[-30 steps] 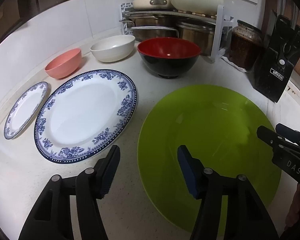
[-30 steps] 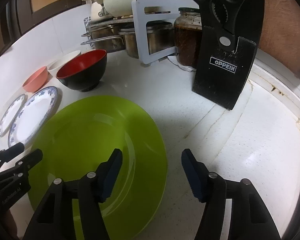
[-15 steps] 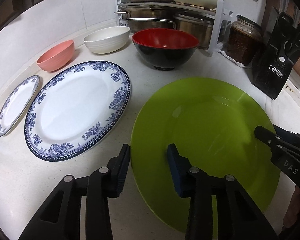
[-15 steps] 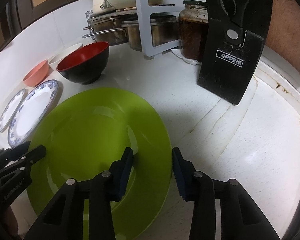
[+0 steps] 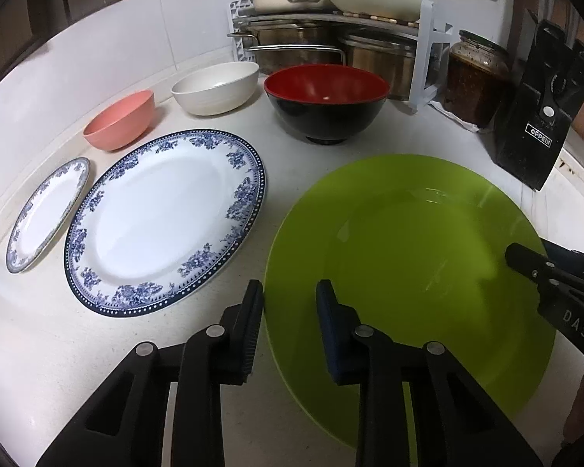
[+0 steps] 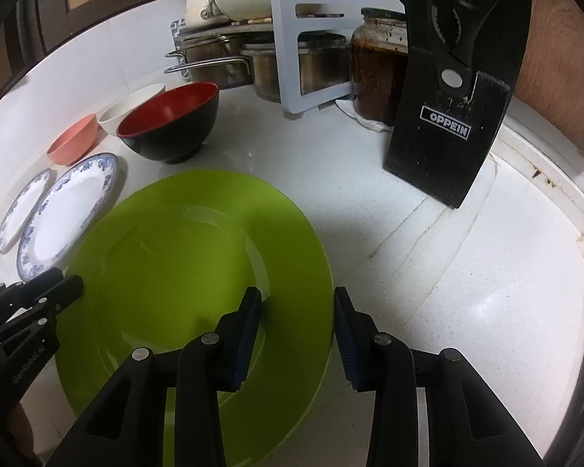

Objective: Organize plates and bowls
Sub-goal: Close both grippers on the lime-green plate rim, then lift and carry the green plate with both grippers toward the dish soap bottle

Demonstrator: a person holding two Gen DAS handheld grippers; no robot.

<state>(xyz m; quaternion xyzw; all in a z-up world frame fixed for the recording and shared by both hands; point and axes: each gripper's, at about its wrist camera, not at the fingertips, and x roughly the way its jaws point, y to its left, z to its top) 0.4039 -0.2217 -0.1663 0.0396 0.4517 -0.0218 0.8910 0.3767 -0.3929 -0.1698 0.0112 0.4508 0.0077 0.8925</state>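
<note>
The green plate (image 5: 408,257) is straddled at opposite rims by the parted, not yet clamped left gripper (image 5: 290,303) and right gripper (image 6: 296,311), seemingly so it can be lifted level.

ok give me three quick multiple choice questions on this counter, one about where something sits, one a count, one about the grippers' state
1. Where is the pink bowl?
A. left of the white bowl
B. on the green plate
C. beside the knife block

2. How many bowls are on the counter?
A. two
B. three
C. five

3. How do the left gripper and right gripper stand?
A. both shut on one bowl
B. one open, one out of view
C. both open, astride opposite rims of the green plate

Answers:
1 A, it sits at the far left of the bowl row.
2 B, pink, white and the red-and-black bowl.
3 C, a gap shows between each pair of fingers, with the rim in it.
</note>
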